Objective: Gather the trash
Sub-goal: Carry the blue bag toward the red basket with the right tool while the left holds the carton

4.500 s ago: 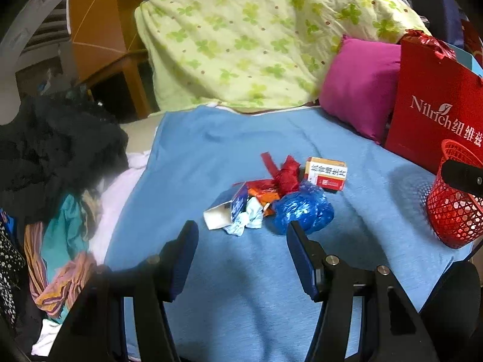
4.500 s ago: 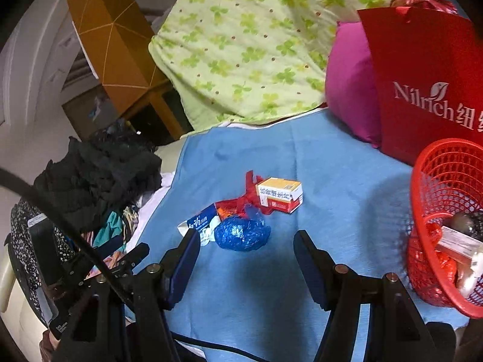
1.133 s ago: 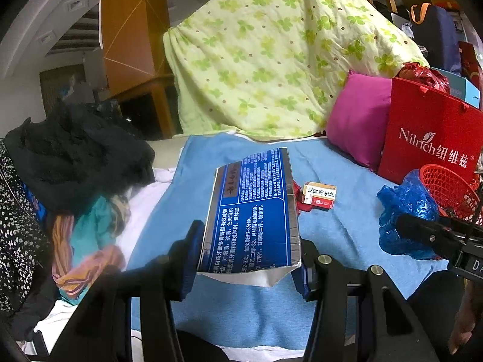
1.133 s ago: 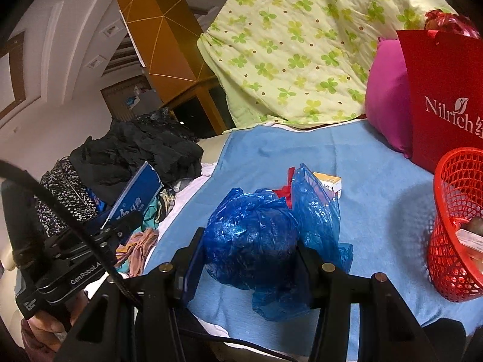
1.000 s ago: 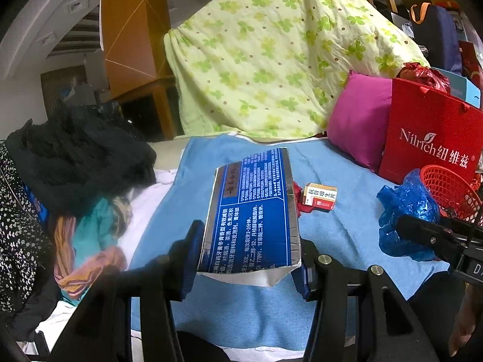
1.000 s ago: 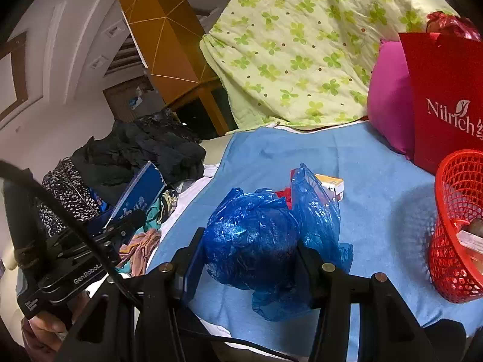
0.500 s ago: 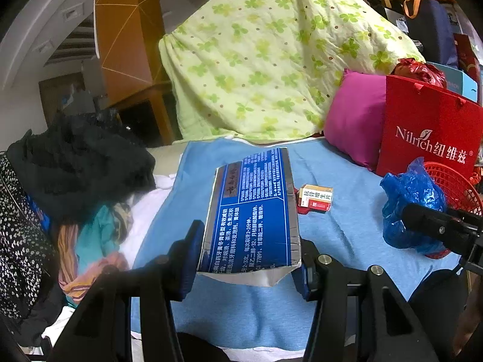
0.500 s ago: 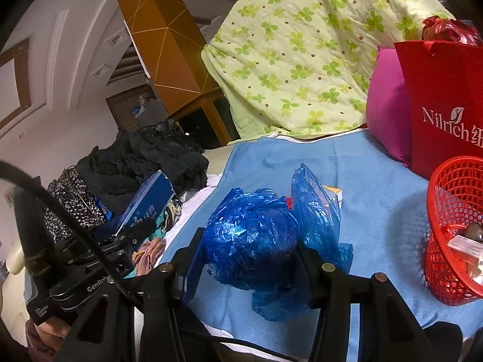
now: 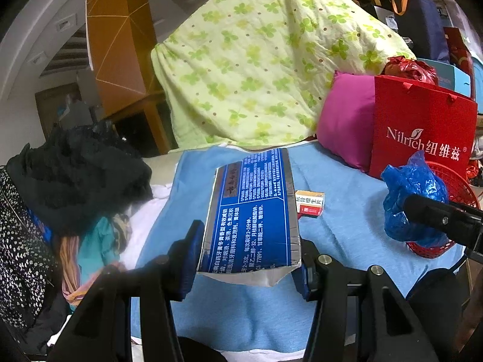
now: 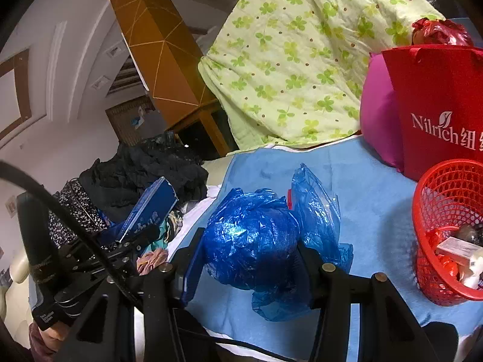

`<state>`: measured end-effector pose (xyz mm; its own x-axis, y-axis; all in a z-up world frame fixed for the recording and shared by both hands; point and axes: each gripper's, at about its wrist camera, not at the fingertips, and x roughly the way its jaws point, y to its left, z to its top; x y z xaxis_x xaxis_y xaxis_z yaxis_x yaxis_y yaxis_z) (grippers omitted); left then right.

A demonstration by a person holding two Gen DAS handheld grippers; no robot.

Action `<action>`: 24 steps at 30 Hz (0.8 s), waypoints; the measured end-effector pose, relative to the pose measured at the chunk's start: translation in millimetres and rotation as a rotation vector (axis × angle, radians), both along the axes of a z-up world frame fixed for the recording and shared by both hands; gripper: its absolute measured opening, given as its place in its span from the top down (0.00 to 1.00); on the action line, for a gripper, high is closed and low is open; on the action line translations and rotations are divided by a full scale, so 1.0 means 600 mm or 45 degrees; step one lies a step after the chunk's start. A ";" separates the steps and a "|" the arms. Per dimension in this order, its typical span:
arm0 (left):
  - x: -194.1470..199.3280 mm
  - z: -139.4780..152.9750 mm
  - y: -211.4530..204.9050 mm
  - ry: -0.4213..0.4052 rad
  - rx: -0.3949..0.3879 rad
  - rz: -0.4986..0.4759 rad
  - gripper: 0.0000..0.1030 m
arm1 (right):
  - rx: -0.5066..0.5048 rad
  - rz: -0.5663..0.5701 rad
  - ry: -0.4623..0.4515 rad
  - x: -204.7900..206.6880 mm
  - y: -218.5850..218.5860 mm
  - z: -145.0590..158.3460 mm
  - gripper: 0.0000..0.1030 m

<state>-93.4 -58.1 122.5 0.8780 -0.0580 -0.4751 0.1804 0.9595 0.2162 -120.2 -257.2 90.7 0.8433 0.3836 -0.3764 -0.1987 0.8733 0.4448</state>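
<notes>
A cluttered bed filled the view: a blue blanket (image 9: 347,199) spread flat, a green clover-print quilt (image 9: 259,60) heaped behind it, a magenta pillow (image 9: 347,126) leaning against a red gift bag (image 9: 422,126) on the right, and a dark pile of clothes (image 9: 75,175) slumped along the left edge.

Out front, the left gripper (image 9: 246,250) was clamped on a flattened blue toothpaste box (image 9: 256,211). The box stood nearly upright between the blue fingers (image 9: 188,259), its lower sides pinched by the pads, its torn silver bottom edge hanging just below them and its printed face rising well above the tips. It was held clear of the blanket.

Over on the other side, the right gripper (image 10: 250,259) squeezed a crumpled blue plastic bag (image 10: 253,238). The wad bulged between the two fingers, filling the gap, with a loose flap spilling up and out past the right finger and more plastic drooping beneath. In the left wrist view that bag sat in front of the red mesh basket (image 9: 459,187), partly covering it.

The basket stood on the blanket just beside the gift bag, already holding wrappers and a small carton. One small orange-and-white box (image 9: 309,203) lay alone on the blanket, beyond the left gripper's fingers and apart from both.
</notes>
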 end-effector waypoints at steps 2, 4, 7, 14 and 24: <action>-0.002 0.002 -0.003 -0.003 -0.001 -0.004 0.47 | 0.003 -0.004 -0.008 -0.004 -0.002 0.002 0.47; -0.003 0.000 -0.007 -0.003 0.008 -0.008 0.47 | -0.001 -0.003 -0.010 -0.008 -0.002 0.003 0.47; -0.004 -0.004 -0.009 0.009 0.005 -0.013 0.47 | 0.004 -0.009 -0.020 -0.016 -0.005 0.002 0.47; -0.009 -0.010 -0.026 0.018 0.027 -0.031 0.47 | 0.031 -0.025 -0.041 -0.027 -0.015 0.006 0.46; -0.020 -0.011 -0.062 0.013 0.062 -0.065 0.47 | 0.075 -0.061 -0.070 -0.040 -0.049 0.007 0.46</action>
<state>-105.4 -95.2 115.8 0.8695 -0.0788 -0.4877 0.2312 0.9374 0.2606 -144.0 -286.8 95.1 0.8800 0.3625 -0.3069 -0.1832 0.8551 0.4850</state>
